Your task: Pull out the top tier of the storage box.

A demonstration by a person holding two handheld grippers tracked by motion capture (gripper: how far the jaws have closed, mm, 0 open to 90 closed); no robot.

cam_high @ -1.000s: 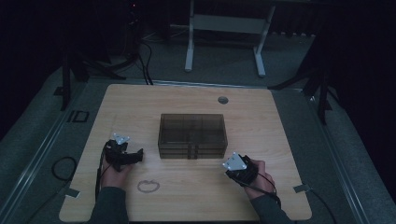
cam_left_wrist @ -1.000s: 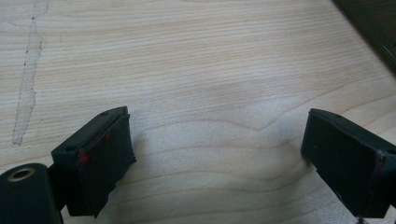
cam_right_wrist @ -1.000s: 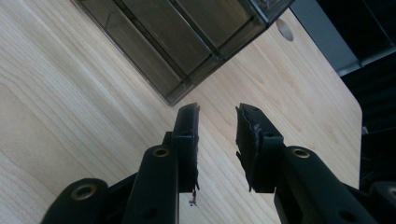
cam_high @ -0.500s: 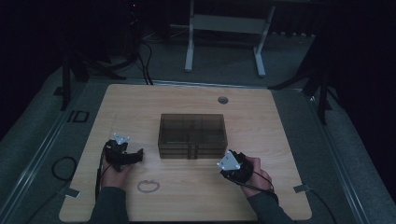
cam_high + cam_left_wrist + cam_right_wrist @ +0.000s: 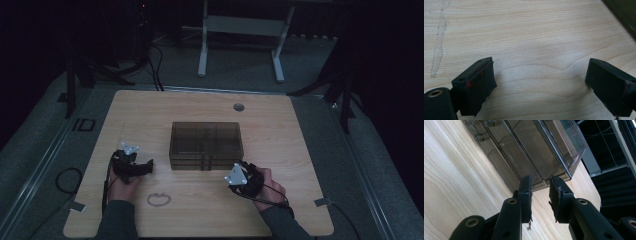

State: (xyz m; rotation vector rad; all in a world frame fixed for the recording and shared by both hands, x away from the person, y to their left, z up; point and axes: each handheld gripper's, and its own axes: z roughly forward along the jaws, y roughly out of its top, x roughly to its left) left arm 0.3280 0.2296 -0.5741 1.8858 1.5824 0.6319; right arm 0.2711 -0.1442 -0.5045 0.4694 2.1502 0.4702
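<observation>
Smoky transparent plastic drawer box [image 5: 206,145] stands in the middle of the bench [image 5: 300,150], all drawers closed. The right tongs [image 5: 540,192] are near its front right corner, jaws narrowly apart, holding nothing. The left tongs [image 5: 539,80] rest wide open above bare wood. The work seems hardly begun.

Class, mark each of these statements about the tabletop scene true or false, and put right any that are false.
1. The dark see-through drawer box stands near the middle of the wooden table. True.
2. The left gripper clamps a cup. False: its jaws stand wide apart over bare wood.
3. The right gripper points at the box's front. True.
4. The right gripper's jaws press on a drawer knob. False: a narrow gap is between them, nothing in it.
5. A thin ring lies on the table near the left forearm. True.
</observation>
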